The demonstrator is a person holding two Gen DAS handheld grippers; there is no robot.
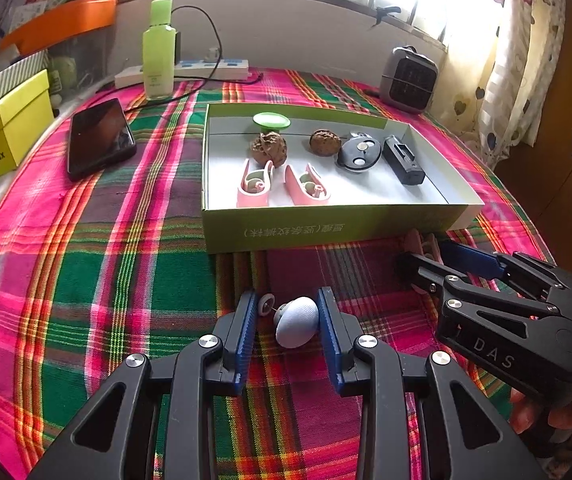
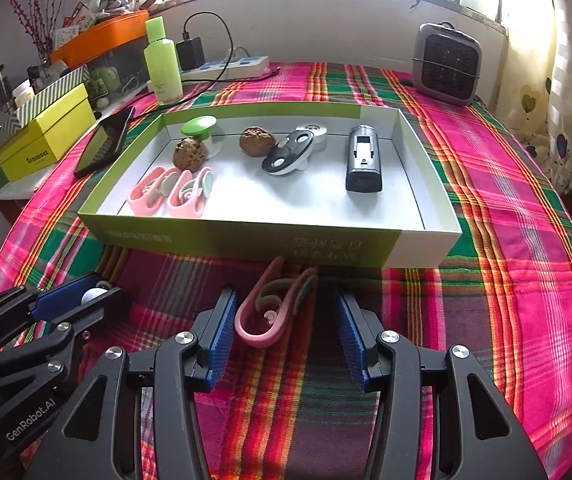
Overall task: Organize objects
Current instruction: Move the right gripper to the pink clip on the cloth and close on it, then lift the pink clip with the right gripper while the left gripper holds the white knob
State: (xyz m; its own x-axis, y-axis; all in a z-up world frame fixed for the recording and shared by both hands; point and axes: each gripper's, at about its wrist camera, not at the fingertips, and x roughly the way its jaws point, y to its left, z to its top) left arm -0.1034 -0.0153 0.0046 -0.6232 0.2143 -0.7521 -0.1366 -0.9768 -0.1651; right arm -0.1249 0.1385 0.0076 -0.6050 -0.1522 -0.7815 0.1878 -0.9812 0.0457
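Observation:
A pale blue-grey mushroom-shaped knob [image 1: 297, 321] with a small white wheel lies on the plaid cloth between the open fingers of my left gripper [image 1: 287, 322], touching the right pad. A pink clip [image 2: 271, 308] lies on the cloth between the open fingers of my right gripper [image 2: 286, 326], nearer the left pad. Both lie just in front of the green-sided shallow box [image 2: 246, 238], which holds two pink clips [image 2: 166, 192], two walnuts [image 2: 257, 141], a green-topped knob [image 2: 199, 126], a black-and-white round gadget [image 2: 288, 154] and a black holder [image 2: 363, 164].
A phone [image 1: 100, 138], a green bottle [image 1: 159, 50], a power strip with cable [image 2: 226, 66] and yellow boxes [image 1: 4, 128] stand at the left and back. A small grey heater [image 2: 447, 63] stands at the back right. The table edge curves off at right.

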